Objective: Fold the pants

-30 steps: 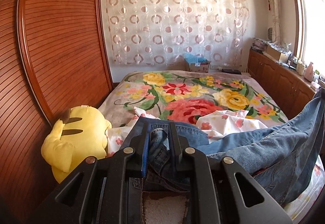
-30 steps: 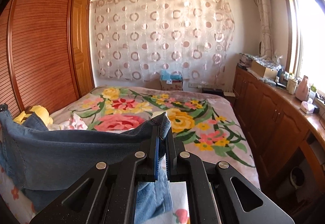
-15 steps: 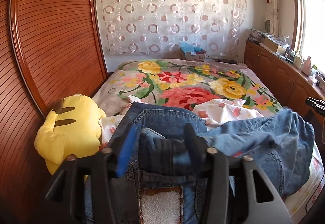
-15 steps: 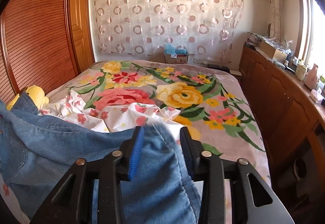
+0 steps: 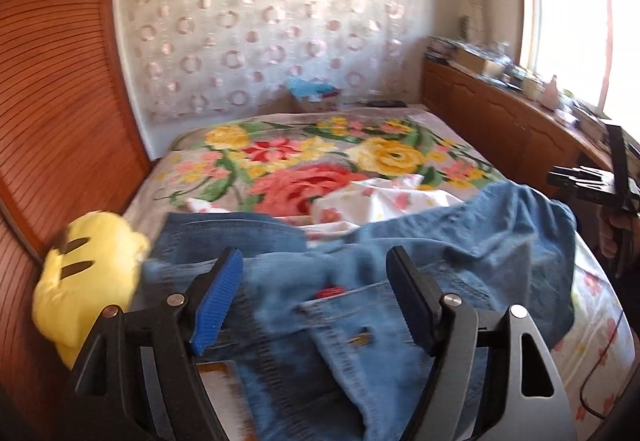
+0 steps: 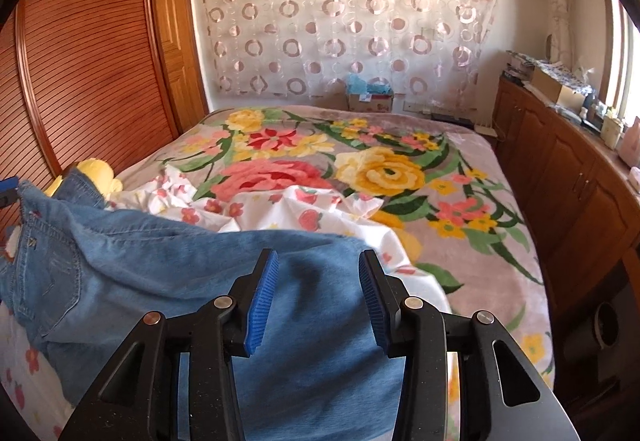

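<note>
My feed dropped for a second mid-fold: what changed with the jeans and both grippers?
Both grippers let go. The left gripper, clamped on the waistband before, is opening its jaws; the right gripper, which pinched the leg end, stands open. The jeans, held up earlier, now lie slack on the bed. The yellow plush and floral blanket stayed put.

No word, number, brand or sign can be read in either view. The brown patch at the waistband of the blue denim pants (image 5: pixel 224 377) is blurred and shows only a whitish smear, and the small cardboard box with a pink print (image 6: pixel 370 103) at the far end of the bed is too small to make out any lettering. The packages on the wooden sideboard (image 6: pixel 560 161) by the window are likewise too small.
</note>
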